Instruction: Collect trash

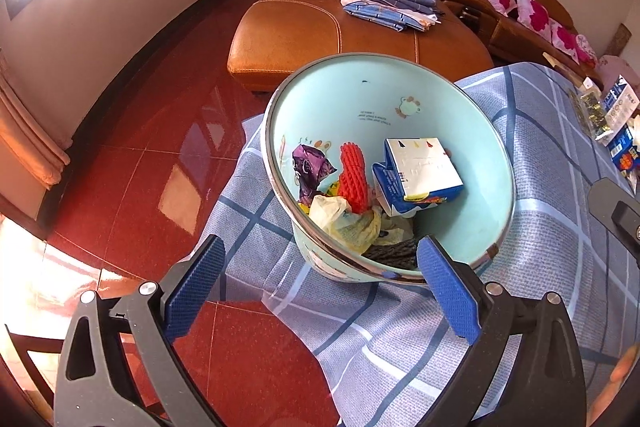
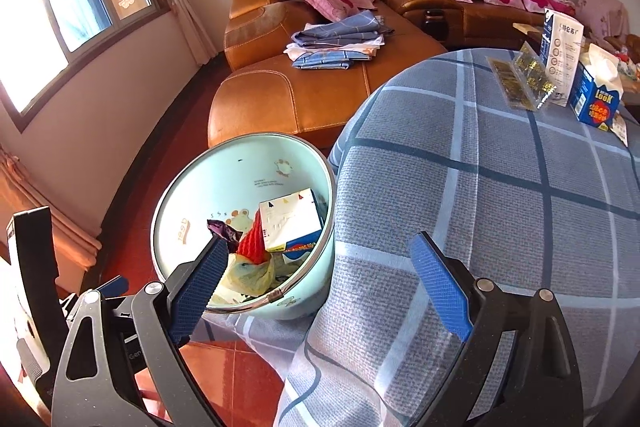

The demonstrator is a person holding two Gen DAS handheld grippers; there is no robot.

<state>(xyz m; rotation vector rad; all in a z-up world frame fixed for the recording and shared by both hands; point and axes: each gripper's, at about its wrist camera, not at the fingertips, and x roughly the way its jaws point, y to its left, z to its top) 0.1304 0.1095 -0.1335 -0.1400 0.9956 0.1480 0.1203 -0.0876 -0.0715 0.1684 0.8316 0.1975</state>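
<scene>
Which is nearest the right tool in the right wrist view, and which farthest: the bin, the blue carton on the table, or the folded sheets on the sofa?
From the right tool:
1. Bin, just ahead on its left side, beside the table edge.
2. Blue carton, far right on the checked tablecloth.
3. Folded sheets, beyond the table on the sofa seat.

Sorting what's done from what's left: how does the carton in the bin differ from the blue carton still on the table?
The carton in the bin lies tipped on its side among other trash, its white face showing. The blue carton on the table stands upright on the checked cloth, top torn open, beside a leaflet. The binned one sits inside the pale green bin; the other is at the far edge. Both are blue-and-white cardboard.
</scene>
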